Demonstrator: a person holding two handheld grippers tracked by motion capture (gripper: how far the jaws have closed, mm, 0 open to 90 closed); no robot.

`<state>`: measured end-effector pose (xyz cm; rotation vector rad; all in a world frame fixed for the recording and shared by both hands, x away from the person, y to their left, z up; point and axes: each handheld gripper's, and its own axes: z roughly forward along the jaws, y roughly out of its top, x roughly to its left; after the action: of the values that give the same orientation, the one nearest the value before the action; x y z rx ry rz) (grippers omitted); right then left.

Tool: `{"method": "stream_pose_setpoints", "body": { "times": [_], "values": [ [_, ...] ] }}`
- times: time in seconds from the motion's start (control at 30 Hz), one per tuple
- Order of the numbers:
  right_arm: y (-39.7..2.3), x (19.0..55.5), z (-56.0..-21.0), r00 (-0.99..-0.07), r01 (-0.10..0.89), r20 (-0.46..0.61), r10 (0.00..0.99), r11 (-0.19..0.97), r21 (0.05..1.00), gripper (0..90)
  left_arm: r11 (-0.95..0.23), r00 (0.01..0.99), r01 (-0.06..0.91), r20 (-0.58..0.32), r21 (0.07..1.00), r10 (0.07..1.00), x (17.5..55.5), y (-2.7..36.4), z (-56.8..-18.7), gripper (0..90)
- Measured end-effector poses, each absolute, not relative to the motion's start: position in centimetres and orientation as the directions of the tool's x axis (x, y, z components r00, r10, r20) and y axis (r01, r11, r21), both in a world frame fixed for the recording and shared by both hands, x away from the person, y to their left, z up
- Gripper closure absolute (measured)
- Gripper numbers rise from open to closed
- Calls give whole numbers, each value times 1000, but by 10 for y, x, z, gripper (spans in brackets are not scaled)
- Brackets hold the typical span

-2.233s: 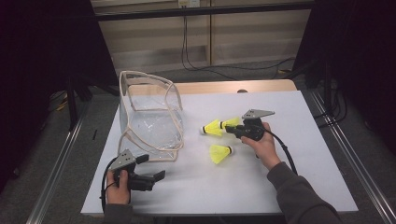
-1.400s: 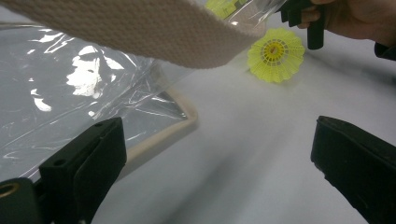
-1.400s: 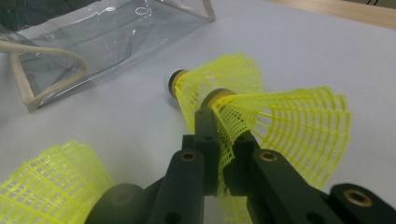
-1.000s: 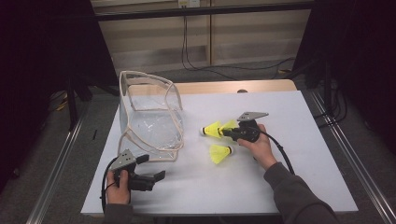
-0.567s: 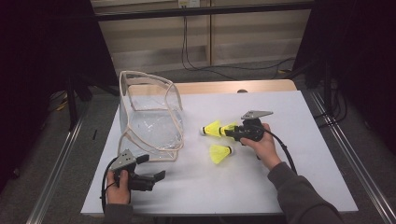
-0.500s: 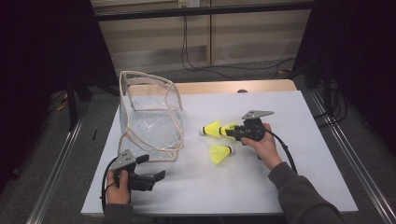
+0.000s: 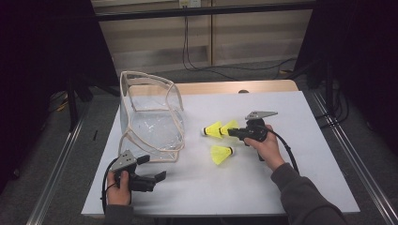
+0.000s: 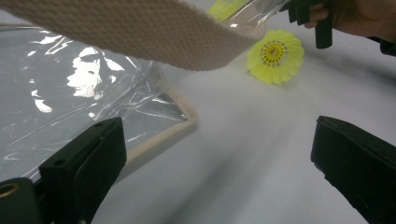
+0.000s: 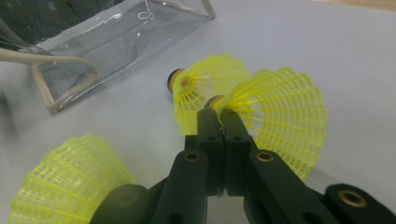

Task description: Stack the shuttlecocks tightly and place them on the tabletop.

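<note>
My right claw (image 9: 219,122) has just been closing and now pinches the rim of a shuttlecock (image 9: 280,116) near the bag (image 7: 150,117). I should lift gently, clear its neighbour (image 9: 205,88). My left claw (image 7: 152,179) waits, jaws wide, empty.

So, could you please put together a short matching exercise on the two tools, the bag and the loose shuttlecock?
Things:
1. left tool
2. right tool
3. clear bag
4. loose shuttlecock

States:
A. lying alone on the white table, nearer the person than the other two
B. shut on the edge of a yellow shuttlecock
C. standing with its top open
D. open, nothing between its jaws

Pairs: 1-D, 2-B, 3-C, 4-A
</note>
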<state>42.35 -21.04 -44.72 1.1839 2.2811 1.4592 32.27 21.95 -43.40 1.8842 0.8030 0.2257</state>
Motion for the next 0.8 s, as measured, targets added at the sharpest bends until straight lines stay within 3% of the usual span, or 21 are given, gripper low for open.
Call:
{"method": "stream_pose_setpoints", "body": {
  "times": [0.8],
  "values": [
    [-194,426,-452,-674,520,278,684,171,837,891,-249,759,427,-195,869,622,323,220,-434,35]
  ]
}}
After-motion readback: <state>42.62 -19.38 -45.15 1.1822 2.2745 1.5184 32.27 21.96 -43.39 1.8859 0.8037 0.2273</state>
